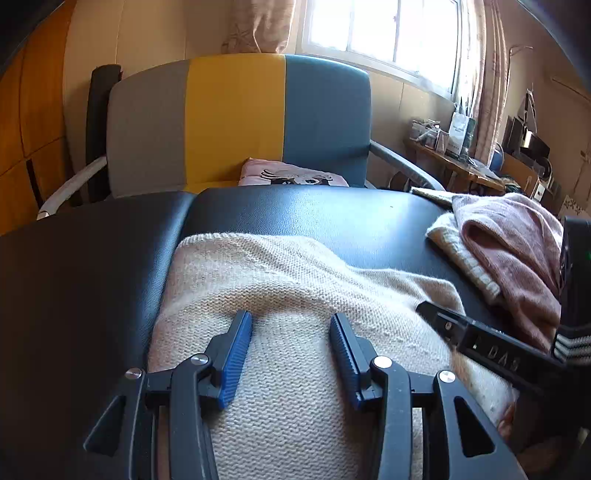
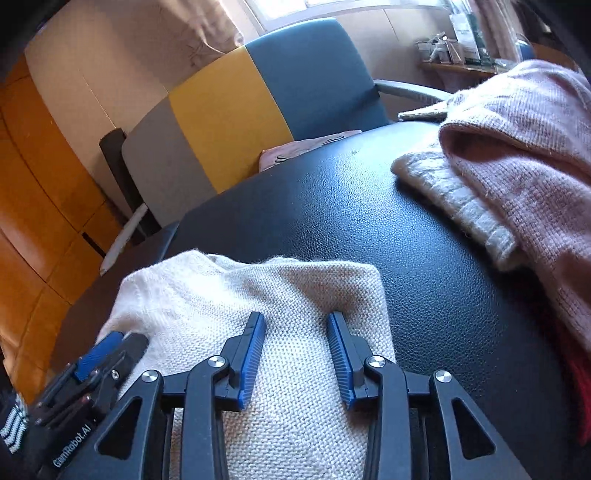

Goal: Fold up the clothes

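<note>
A cream sweater (image 1: 288, 280) lies folded on a black table (image 1: 332, 218) with a grained, leather-like top. The knit is coarse and ribbed at its far edge, and it sags in soft ridges.

The left gripper (image 1: 291, 325) hovers low over the near part of the sweater. Its two black fingers, lined with ridged blue pads, stand apart, and nothing is pinched between them; the knit shows in the gap. The right gripper (image 2: 297, 323) sits over the right end of the same sweater, near its folded corner. Its fingers stand a little narrower, also apart, with the cloth showing flat in the gap. Whether the tips touch the knit cannot be told in either view. Each gripper shows at the edge of the other's view, close beside it.

To the right on the table lies a heap of other clothes: a pink sweater (image 2: 524, 155), fuzzy and fine-knit, draped over a white knit (image 2: 458, 206) with a ribbed hem. The heap is well apart from the cream sweater, with bare table between.

Behind the table stands a chair (image 1: 236, 122) with a back in grey, yellow and blue panels and curved grey armrests. A pink cushion (image 1: 291, 177) rests on its seat. Beyond are a bright window (image 1: 380, 33) with pale curtains and a cluttered wooden shelf (image 1: 458, 162).
</note>
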### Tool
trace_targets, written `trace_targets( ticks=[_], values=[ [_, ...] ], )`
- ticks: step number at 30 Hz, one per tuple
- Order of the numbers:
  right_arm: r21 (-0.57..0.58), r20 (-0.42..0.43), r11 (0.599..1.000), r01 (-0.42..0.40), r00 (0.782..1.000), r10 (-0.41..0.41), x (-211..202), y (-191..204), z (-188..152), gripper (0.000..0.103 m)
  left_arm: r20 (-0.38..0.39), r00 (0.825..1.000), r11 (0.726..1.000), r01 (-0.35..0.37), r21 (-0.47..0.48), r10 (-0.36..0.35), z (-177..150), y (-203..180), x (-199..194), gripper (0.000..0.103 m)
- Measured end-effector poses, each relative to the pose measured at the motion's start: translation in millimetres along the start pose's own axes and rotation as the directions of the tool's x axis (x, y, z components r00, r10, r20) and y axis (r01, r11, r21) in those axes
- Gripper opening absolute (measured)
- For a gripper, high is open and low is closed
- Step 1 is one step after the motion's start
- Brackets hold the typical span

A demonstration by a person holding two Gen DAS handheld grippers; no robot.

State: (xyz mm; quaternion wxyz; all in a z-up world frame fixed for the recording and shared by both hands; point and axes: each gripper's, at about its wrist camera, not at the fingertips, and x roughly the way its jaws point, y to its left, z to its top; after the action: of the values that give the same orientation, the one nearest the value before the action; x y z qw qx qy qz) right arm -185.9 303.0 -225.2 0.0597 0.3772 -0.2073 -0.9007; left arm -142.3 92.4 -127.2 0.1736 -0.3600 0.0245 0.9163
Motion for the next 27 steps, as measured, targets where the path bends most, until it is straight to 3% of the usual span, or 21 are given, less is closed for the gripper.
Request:
trace_targets(
  ticks=[3, 6, 11, 15, 20, 24, 27],
  values=[
    [0.007, -0.01, 0.999, -0.033, 0.999, 0.034, -8, 1, -6, 0.038, 0.002, 1.0, 1.0, -0.006, 0.009, 0.006, -9, 4, -13, 0.045],
    [0.005, -0.02, 0.997, -0.072, 0.997, 0.072, -16, 6, -14, 0.049, -0.008, 1.0, 0.999, 0.03, 0.012, -0.03, -10, 11, -23, 0.045],
    [-0.01, -0.071, 0.988, -0.152, 0.986, 0.151, -37, 13, -12, 0.057, 0.005, 0.991, 0.984, 0.131, -0.123, -0.131, -9, 53, -62, 0.05],
    [-0.004, -0.057, 0.976, -0.219, 0.974, 0.219, -69, -3, -12, 0.071, -0.01, 0.98, 0.947, 0.189, -0.26, -0.199, -29, 100, -80, 0.054],
    [0.051, -0.101, 0.966, -0.254, 0.961, 0.258, -88, -42, -25, 0.086, -0.044, 0.918, 0.826, 0.332, -0.455, -0.393, -64, 144, -72, 0.059],
    [0.102, -0.17, 0.944, -0.313, 0.93, 0.327, -75, -58, -38, 0.087, -0.066, 0.9, 0.825, 0.363, -0.434, -0.431, -71, 136, -59, 0.062],
    [0.089, -0.197, 0.929, -0.36, 0.908, 0.371, -63, -51, -42, 0.087, -0.076, 0.878, 0.807, 0.396, -0.437, -0.472, -69, 127, -44, 0.064]
  ],
)
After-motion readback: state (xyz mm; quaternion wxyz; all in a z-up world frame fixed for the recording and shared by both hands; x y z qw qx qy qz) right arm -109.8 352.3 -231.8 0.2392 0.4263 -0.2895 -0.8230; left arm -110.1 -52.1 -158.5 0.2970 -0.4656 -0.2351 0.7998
